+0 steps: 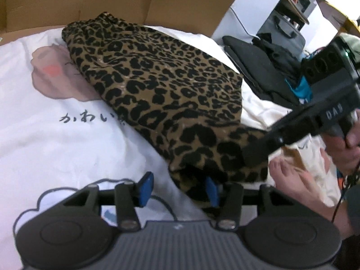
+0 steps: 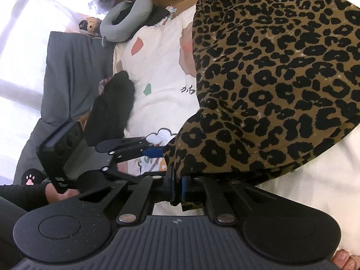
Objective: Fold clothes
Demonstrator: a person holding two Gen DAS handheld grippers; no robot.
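The leopard-print garment (image 1: 157, 78) lies half folded on the white printed bedding (image 1: 56, 139). Soft, light and floppy, it is best pinched at a hem corner. The right gripper (image 2: 176, 189) clamps its near edge; the left gripper (image 1: 178, 190) stands open beside the cloth.

left tool (image 1: 178, 187) agape; right tool (image 2: 177, 187) clamped

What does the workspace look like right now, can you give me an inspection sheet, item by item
Surface: white printed bedding.
Job's things: leopard garment, folded over, lying on the bedding.
Clutter: black clothes, neck pillow, grey cushion.
Grippers: left gripper open, one pad under the garment's edge; right gripper shut on the garment's corner.
Cables: thin black cable on the bedding by the left gripper.
Surroundings: cardboard box behind; bare foot beside the garment.
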